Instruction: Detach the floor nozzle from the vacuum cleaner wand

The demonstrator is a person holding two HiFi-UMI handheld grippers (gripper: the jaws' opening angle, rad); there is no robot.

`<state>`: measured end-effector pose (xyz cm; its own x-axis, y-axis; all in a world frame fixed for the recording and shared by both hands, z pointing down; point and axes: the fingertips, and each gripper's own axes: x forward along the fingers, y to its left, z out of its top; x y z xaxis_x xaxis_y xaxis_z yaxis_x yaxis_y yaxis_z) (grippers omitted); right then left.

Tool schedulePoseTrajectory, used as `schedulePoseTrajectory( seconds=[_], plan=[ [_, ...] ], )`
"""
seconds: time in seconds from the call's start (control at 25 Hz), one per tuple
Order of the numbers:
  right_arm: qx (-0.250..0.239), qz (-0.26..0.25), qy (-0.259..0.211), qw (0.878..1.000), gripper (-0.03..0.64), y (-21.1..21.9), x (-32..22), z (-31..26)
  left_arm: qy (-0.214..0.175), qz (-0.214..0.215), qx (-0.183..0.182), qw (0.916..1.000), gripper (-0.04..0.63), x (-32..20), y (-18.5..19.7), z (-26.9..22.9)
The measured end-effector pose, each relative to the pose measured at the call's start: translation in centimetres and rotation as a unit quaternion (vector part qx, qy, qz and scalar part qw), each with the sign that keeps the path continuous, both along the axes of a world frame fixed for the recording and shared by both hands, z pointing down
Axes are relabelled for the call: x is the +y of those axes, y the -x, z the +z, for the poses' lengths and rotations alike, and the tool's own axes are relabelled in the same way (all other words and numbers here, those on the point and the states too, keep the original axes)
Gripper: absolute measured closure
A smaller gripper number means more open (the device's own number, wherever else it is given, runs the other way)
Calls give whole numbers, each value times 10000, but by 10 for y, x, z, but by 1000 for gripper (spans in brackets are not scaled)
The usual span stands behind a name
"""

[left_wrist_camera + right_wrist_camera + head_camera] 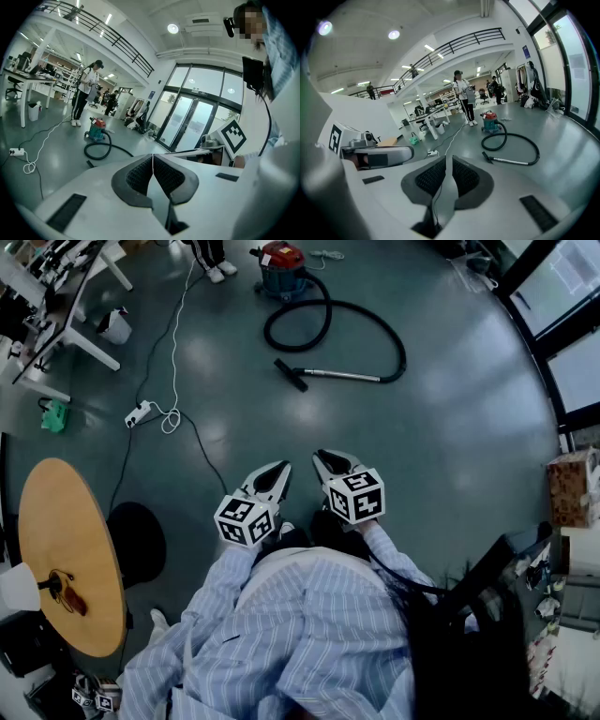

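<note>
Left gripper (275,478): jaws closed together, nothing between them.
Right gripper (334,467): jaws closed, empty.
Floor nozzle (290,374): attached to wand (339,377), lying on floor (450,446), well apart from both grippers.

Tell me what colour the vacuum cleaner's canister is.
The canister has a red top on a teal body, clearest in the right gripper view.

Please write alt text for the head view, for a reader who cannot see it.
A person holds the left gripper and the right gripper, both shut and empty, above a grey floor. Ahead stands a red vacuum cleaner, its hose curving to the wand with the floor nozzle attached.
</note>
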<state>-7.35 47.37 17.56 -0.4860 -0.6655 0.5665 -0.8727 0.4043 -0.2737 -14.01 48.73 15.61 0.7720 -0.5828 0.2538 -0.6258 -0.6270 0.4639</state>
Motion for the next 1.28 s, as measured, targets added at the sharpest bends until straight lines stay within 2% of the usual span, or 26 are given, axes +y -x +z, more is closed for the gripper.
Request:
schedulePoseTrajectory(
  seconds=[0.48,0.68,1.04,1.28],
  plan=[
    [-47,-9,20,10000,568,-27,-3,5,-20,5,-53,10000,586,-1,-27,2],
    [-291,73,33,9995,568,-45,-9,1,-18,-37,-44,10000,586,-7,-43,0],
    [-231,-18,-35,9997,568,-87,-20,2,-51,-76,-93,9999,586,-16,-83,1],
    [-343,-139,-23,9993,568,-118,-31,3,-155,-275,-182,9993,586,-21,-114,0]
  ],
)
